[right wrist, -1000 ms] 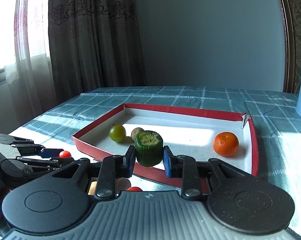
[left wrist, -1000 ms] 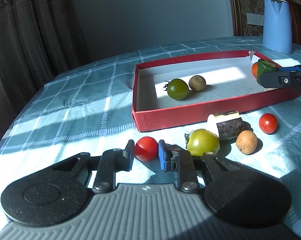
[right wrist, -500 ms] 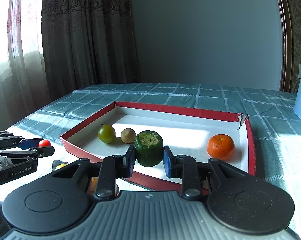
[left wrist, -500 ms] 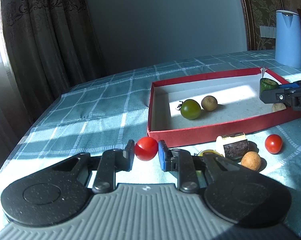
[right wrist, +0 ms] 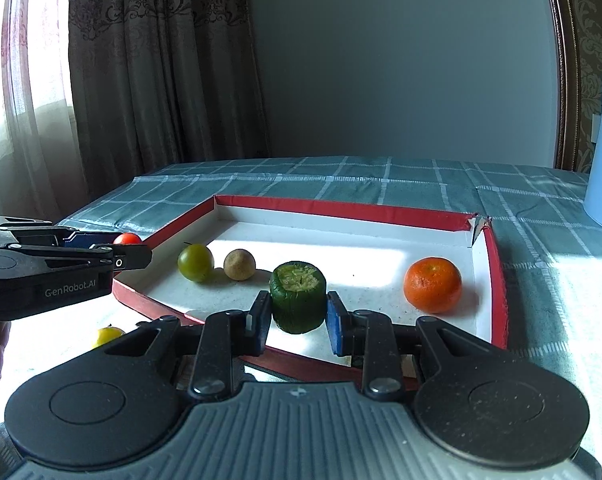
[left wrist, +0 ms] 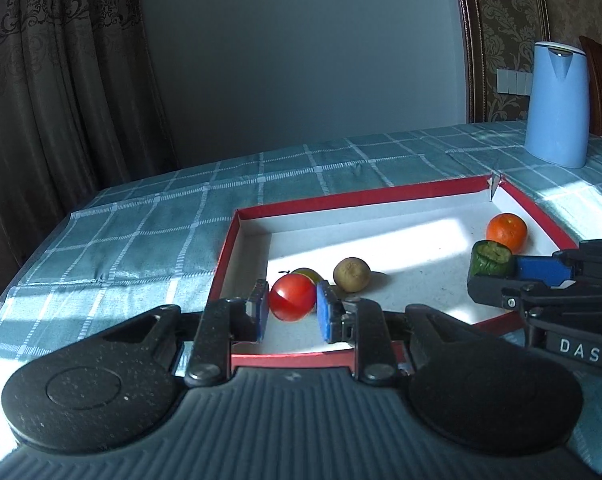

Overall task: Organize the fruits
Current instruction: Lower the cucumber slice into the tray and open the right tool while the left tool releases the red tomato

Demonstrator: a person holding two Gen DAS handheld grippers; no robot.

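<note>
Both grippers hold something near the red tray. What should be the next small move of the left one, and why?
Probably carry it slightly forward and lower. The left gripper is shut on the small red tomato, held above the near wall of the red cardboard tray. White floor looks free in front of the green tomato and brown round fruit.

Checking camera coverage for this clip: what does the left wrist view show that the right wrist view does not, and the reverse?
Only the left wrist view shows the whole pale blue plastic kettle, which the right wrist view cuts to an edge. Only the right wrist view shows the small yellow round fruit on the cloth outside the tray and the whole green round tomato. Both show the red-walled cardboard tray, round orange mandarin, brown round fruit, left claw gripping the red round tomato, and right claw gripping the dark green cut cylinder.
</note>
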